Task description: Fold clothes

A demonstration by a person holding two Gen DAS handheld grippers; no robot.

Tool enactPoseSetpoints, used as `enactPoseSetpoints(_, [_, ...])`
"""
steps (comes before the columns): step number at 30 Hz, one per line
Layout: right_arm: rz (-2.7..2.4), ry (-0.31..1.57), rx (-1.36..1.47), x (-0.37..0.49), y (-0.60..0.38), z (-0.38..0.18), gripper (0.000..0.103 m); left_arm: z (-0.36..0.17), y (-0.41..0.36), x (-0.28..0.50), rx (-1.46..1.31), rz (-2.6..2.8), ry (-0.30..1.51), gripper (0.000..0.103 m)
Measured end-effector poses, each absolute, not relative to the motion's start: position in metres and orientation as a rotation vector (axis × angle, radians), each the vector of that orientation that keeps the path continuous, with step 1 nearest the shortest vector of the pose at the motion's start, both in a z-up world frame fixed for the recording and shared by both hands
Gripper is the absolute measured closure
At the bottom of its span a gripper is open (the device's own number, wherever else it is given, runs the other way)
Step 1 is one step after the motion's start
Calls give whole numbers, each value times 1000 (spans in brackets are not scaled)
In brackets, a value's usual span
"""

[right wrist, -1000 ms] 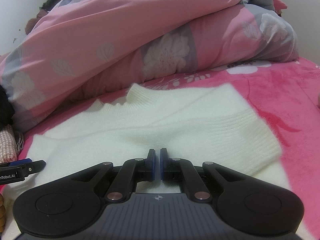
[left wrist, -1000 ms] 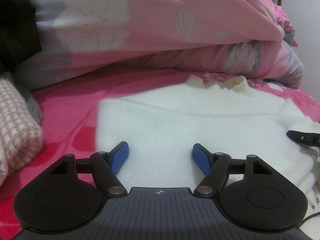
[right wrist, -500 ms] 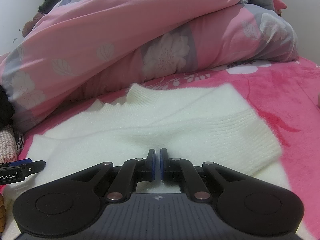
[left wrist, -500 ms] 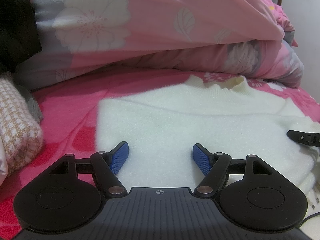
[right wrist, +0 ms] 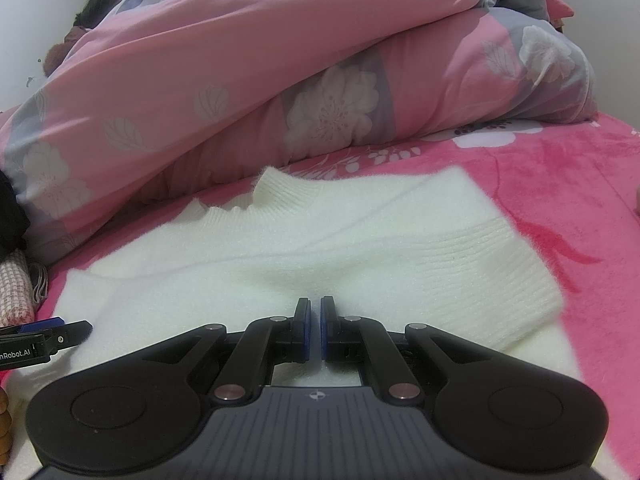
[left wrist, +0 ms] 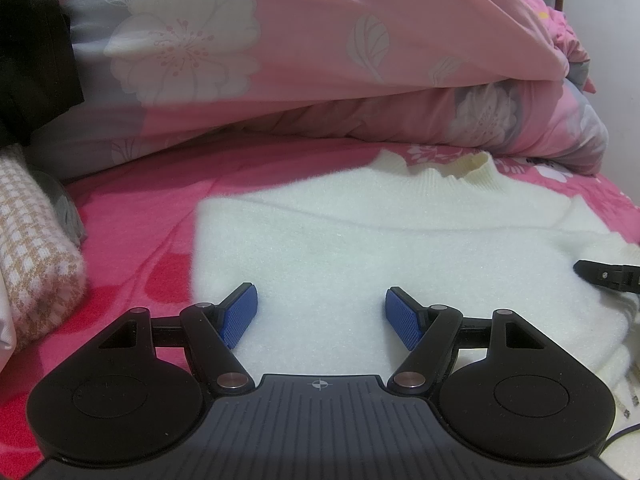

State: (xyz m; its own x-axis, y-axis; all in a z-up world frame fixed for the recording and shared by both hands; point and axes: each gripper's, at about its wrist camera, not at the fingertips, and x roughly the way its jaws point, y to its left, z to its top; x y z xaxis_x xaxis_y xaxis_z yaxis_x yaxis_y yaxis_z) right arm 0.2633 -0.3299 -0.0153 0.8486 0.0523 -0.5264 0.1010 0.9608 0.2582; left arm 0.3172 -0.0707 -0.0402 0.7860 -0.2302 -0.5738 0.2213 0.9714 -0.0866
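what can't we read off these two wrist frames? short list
- Near hem of the white sweater: both views, hidden under each tool's body.
- Right tool: right view, shut; whether it pinches any knit can't be told.
- Left tool: left view, open above the sweater; contact unclear.
- Checked cloth: left view, cut by the left edge.
- Person under the quilt: right view, only dark hair shows.

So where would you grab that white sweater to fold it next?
Probably by the ribbed cuff of the white sweater, coming from the open pink blanket side. The sleeve lies folded across the body, and its cuff edge is free and easy to pinch.
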Motion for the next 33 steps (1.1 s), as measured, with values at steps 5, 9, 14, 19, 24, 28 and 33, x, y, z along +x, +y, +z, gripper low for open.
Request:
enactPoseSetpoints(5, [-27,558,284,264,-330,-16,100,-39,-71,317,-15,-243,620,31])
enactPoseSetpoints(9, [-26,558,284,264,-330,-16,100,-39,-72,317,-14,-243,620,31])
enactPoseSetpoints(14, [-27,558,284,264,-330,-16,100,-37,-73,317,-16,-237,624,31])
enactPoseSetpoints(19, [-27,559,285,264,-330,-16,100,-25,-75,321,-65,-249,611,31])
enactPoseSetpoints(24, [-28,560,285,264,-330,-16,100,-31,-92,337,-30,-269,657,29])
enactPoseSetpoints(28, [-28,561,289,264,-330,-16,100,-45,-93,339,-35,-267,642,24])
enactPoseSetpoints(33, [-28,560,293,264,-331,-16,100,-48,-88,335,-57,-280,623,23])
